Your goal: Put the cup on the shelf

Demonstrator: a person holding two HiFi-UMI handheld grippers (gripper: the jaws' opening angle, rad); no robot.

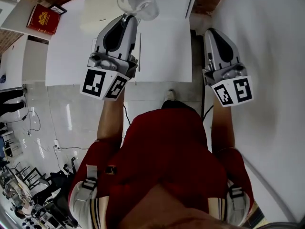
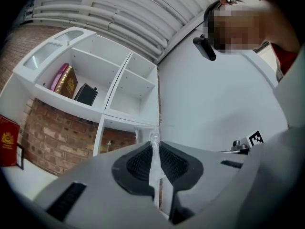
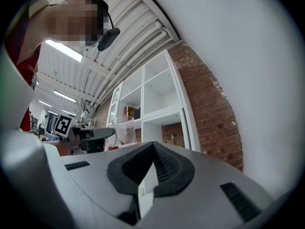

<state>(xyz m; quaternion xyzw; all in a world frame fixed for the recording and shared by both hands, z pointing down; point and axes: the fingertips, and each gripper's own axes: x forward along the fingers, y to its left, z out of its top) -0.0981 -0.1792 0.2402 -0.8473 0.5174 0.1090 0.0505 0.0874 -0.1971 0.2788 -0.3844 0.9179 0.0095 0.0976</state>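
A clear plastic cup (image 1: 138,1) hangs at the top of the head view, over a white surface (image 1: 164,46). My left gripper (image 1: 127,19) is shut on its rim. In the left gripper view the thin clear wall of the cup (image 2: 153,149) sits pinched between the black ribbed pads (image 2: 172,163). The white shelf (image 2: 121,87) with open compartments stands ahead, against a brick wall. My right gripper (image 1: 212,31) is held to the right, shut and empty. The right gripper view shows the gripper's tips (image 3: 153,146) meeting, with the cup (image 3: 125,130) and the shelf (image 3: 159,97) beyond.
Books (image 2: 64,80) and a black object (image 2: 86,94) fill one upper shelf compartment; its neighbours look bare. A red book (image 1: 44,18) lies at the left on a white ledge. A white wall (image 1: 267,56) runs close on the right. Cables trail on the floor (image 1: 62,128) below.
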